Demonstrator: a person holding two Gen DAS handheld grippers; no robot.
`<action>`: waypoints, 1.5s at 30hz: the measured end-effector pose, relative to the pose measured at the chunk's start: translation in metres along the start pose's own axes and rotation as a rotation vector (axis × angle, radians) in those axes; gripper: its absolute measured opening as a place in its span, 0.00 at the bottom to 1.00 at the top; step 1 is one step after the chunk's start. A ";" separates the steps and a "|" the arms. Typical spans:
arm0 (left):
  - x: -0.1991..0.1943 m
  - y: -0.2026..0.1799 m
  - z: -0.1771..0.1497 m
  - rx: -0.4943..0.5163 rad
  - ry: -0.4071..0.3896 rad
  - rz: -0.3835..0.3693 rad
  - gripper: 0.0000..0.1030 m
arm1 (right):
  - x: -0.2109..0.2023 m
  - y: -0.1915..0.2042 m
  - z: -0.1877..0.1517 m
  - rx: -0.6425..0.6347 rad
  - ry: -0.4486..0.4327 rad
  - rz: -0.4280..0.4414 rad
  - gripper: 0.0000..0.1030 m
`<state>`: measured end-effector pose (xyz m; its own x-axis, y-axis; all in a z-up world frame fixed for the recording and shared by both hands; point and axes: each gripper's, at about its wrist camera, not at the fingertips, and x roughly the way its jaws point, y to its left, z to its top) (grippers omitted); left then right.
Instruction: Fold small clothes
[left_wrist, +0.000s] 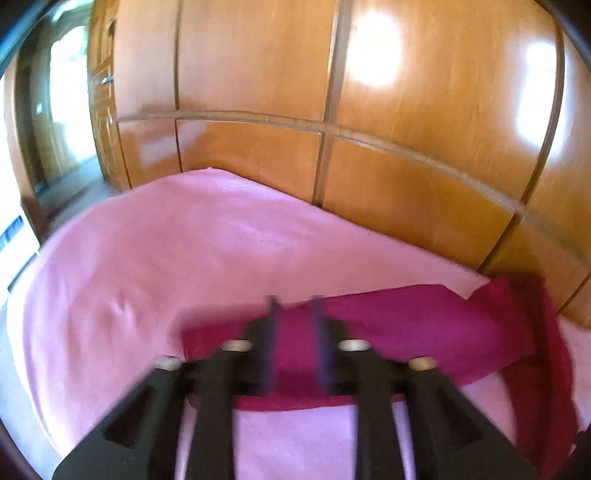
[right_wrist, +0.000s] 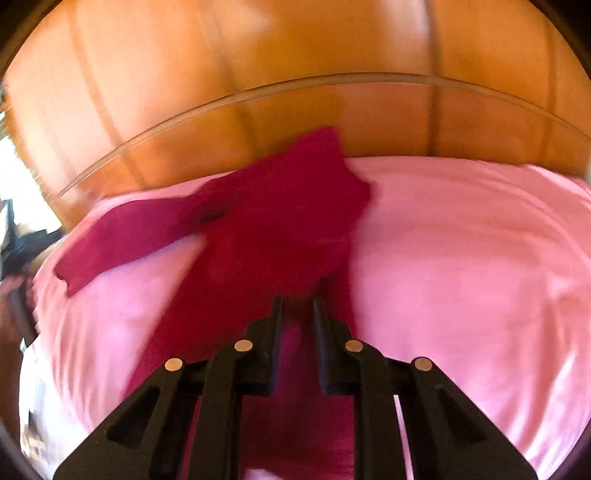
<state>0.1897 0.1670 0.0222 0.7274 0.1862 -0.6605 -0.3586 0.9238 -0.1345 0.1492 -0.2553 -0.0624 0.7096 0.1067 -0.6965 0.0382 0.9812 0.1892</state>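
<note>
A dark magenta garment (left_wrist: 424, 325) lies on a pink sheet (left_wrist: 166, 266). In the left wrist view it stretches from under my left gripper (left_wrist: 295, 306) to the right edge. The left fingers stand a narrow gap apart with the cloth's near edge between them; the frame is blurred. In the right wrist view the garment (right_wrist: 280, 221) runs from a long sleeve at the left toward my right gripper (right_wrist: 297, 306), whose fingers also stand a narrow gap apart over a strip of cloth. I cannot tell if either grips it.
A glossy wooden wardrobe (left_wrist: 369, 147) stands right behind the bed, also in the right wrist view (right_wrist: 295, 92). A doorway (left_wrist: 62, 110) shows at far left. The pink sheet (right_wrist: 480, 277) spreads wide to the right of the garment.
</note>
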 end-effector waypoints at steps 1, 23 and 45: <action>-0.007 0.003 -0.005 -0.025 -0.009 -0.025 0.57 | 0.002 -0.014 0.003 0.023 0.003 -0.037 0.08; -0.051 -0.080 -0.151 0.148 0.218 -0.346 0.60 | 0.017 0.030 -0.051 0.201 0.275 0.483 0.30; -0.026 -0.141 -0.173 0.109 0.418 -0.639 0.46 | -0.005 -0.224 0.090 0.118 -0.153 -0.612 0.06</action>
<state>0.1204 -0.0261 -0.0697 0.4843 -0.5168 -0.7060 0.1325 0.8409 -0.5247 0.2006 -0.4902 -0.0392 0.6266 -0.5002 -0.5977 0.5394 0.8319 -0.1307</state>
